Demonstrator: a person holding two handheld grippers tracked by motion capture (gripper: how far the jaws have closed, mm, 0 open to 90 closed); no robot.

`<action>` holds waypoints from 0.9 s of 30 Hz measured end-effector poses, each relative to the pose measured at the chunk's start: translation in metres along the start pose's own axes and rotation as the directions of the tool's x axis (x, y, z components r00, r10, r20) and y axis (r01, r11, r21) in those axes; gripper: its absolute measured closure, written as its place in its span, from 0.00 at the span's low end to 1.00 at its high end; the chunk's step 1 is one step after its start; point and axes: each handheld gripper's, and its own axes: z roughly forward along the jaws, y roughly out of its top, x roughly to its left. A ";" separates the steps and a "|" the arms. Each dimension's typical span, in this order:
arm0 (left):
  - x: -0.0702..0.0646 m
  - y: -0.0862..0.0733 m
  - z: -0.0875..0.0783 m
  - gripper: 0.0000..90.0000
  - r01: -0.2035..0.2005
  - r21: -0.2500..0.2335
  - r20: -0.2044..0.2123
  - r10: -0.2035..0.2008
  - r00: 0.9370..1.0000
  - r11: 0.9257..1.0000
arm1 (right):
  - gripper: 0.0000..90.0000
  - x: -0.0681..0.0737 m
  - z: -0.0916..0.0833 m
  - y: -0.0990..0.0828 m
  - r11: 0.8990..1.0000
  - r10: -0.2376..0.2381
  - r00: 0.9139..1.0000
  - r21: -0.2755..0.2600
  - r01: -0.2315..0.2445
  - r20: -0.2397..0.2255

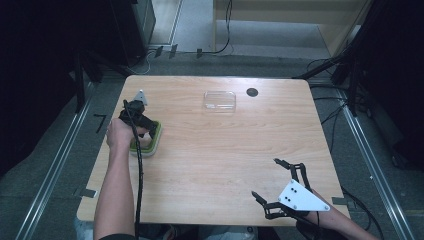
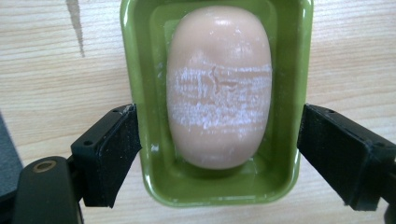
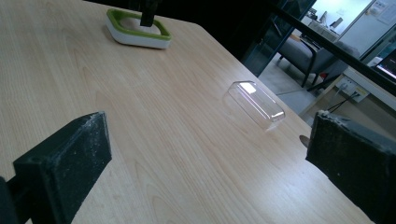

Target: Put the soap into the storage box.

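Beyond the green soap dish (image 1: 150, 140), a clear lid (image 1: 219, 100) lies well apart.

A lab or office test room: a pale wooden table with rounded corners (image 1: 210, 150) stands on grey carpet between metal floor rails (image 1: 50, 170), black cables (image 1: 225, 35) trailing; a grey upholstered chair (image 3: 299, 53) sits beyond.

You see a glossy olive-green plastic soap dish (image 2: 140, 70) with a white outer base, a peach-beige oval soap bar (image 2: 219, 88) streaked chalky white, a clear transparent plastic lid (image 1: 219, 100), and pale wood-grain table (image 1: 225, 150).
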 end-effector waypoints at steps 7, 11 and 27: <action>-0.005 -0.007 -0.009 0.12 -0.027 0.013 0.002 0.027 1.000 1.000 | 0.00 0.000 0.000 0.000 1.000 0.000 1.000 0.002 0.000 -0.001; -0.009 -0.012 -0.013 0.11 -0.048 0.023 0.003 0.048 0.999 0.999 | 0.00 0.000 0.000 0.000 1.000 0.000 1.000 0.004 0.000 -0.001; -0.024 -0.046 -0.030 0.10 -0.108 0.044 0.001 0.108 0.994 0.993 | 0.00 0.002 -0.001 0.000 1.000 -0.007 1.000 0.008 0.007 0.000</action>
